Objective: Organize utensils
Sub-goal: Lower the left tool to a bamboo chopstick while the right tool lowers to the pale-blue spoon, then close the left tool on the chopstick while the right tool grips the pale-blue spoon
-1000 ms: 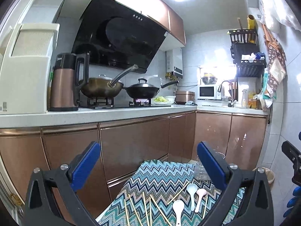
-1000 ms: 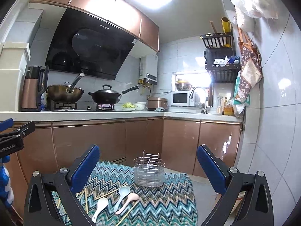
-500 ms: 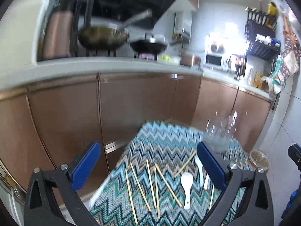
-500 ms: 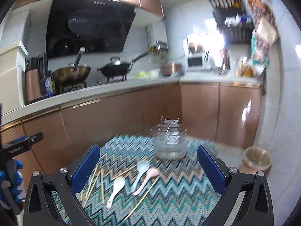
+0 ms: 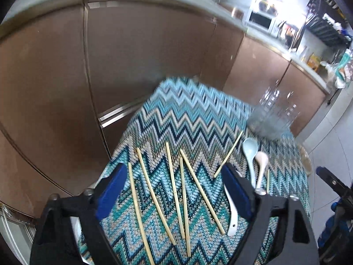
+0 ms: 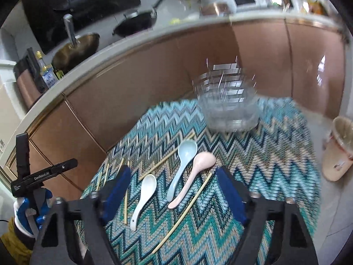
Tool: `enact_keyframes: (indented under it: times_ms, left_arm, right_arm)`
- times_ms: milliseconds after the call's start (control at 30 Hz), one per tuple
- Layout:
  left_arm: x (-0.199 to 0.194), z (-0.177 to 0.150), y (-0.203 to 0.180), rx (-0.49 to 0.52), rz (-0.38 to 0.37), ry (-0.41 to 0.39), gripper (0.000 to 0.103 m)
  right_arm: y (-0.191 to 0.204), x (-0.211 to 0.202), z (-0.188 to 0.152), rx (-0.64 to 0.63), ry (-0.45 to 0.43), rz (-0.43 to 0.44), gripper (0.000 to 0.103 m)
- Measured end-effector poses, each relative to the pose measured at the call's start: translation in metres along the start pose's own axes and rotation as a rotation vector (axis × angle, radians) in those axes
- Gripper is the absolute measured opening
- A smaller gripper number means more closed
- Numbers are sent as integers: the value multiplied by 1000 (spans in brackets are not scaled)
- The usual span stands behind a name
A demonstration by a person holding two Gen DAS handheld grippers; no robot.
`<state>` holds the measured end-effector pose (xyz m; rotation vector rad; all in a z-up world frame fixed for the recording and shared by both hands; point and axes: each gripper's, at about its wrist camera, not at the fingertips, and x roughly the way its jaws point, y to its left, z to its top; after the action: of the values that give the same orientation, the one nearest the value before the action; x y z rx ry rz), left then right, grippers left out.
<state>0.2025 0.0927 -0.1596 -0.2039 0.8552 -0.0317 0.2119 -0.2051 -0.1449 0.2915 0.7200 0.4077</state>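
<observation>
Both grippers have just been closing, nothing between the jaws: left gripper part-spread over the chopsticks, right gripper over the three spoons. All lie loose on the zigzag-cloth table. Chopsticks: thin, light, rolly, so pinch mid-length. Spoons: likely ceramic, slick, so take the handle. Clear holder stands at the far edge.

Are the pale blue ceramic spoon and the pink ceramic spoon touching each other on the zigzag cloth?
Touching. The right wrist view shows the pale blue ceramic spoon and the pink ceramic spoon side by side, their handles meeting with no cloth visible between.
</observation>
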Motion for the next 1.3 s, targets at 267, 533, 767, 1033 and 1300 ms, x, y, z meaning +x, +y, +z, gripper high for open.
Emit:
enact_keyframes:
  times_ms: [267,533,767,1033,1300]
  left_arm:
    - [76,20,10,-44,-16,200,56]
    - [121,31,17,-57,2,323,45]
    - [144,34,18,-62,7,399,38]
    - [159,29,10,-37,-10,447,26]
    - [164,30,13,-47,-1,465,18]
  right_arm:
    - [-27,79,28,-41,129,73,52]
    - [-38,123,39,-98,229,125,49]
    - [-41,148,43,-124,273,126,49]
    - [-48,165,48,-134,303,109,42]
    - [-52,188,49,-132,337,121,38]
